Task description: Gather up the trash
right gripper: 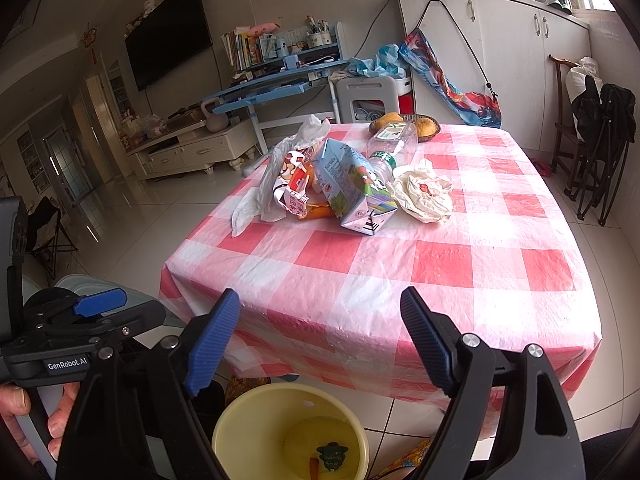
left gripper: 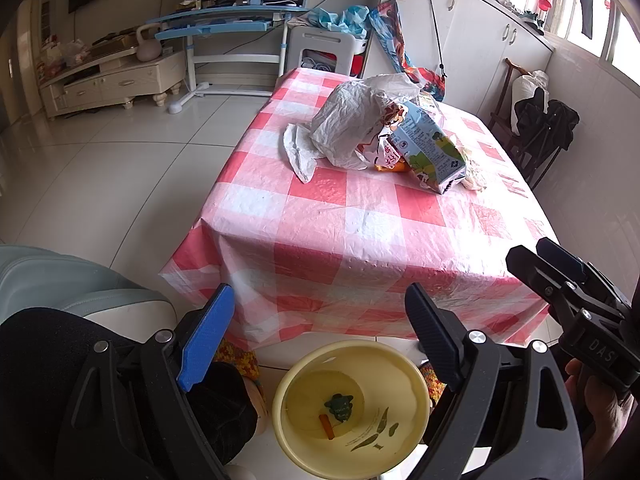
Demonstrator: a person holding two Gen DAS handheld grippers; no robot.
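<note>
A pile of trash lies on the red-and-white checked table (left gripper: 360, 216) (right gripper: 440, 248): a crumpled white plastic bag (left gripper: 348, 120) (right gripper: 276, 168), a blue milk carton (left gripper: 432, 148) (right gripper: 352, 188), a red-and-white snack wrapper (right gripper: 294, 190), an empty clear bottle (right gripper: 390, 148) and a crumpled white wrapper (right gripper: 424, 194). A yellow bin (left gripper: 352, 404) (right gripper: 288, 436) stands on the floor below the table's near edge. My left gripper (left gripper: 320, 344) is open and empty above the bin. My right gripper (right gripper: 320, 344) is open and empty, short of the table edge.
A bowl of fruit (right gripper: 404, 124) sits at the table's far edge. A blue desk (right gripper: 280, 84), a white stool (right gripper: 372, 96), a TV cabinet (right gripper: 192, 152) and white cupboards (right gripper: 500, 60) stand beyond. Folded chairs (right gripper: 600, 140) stand at the right.
</note>
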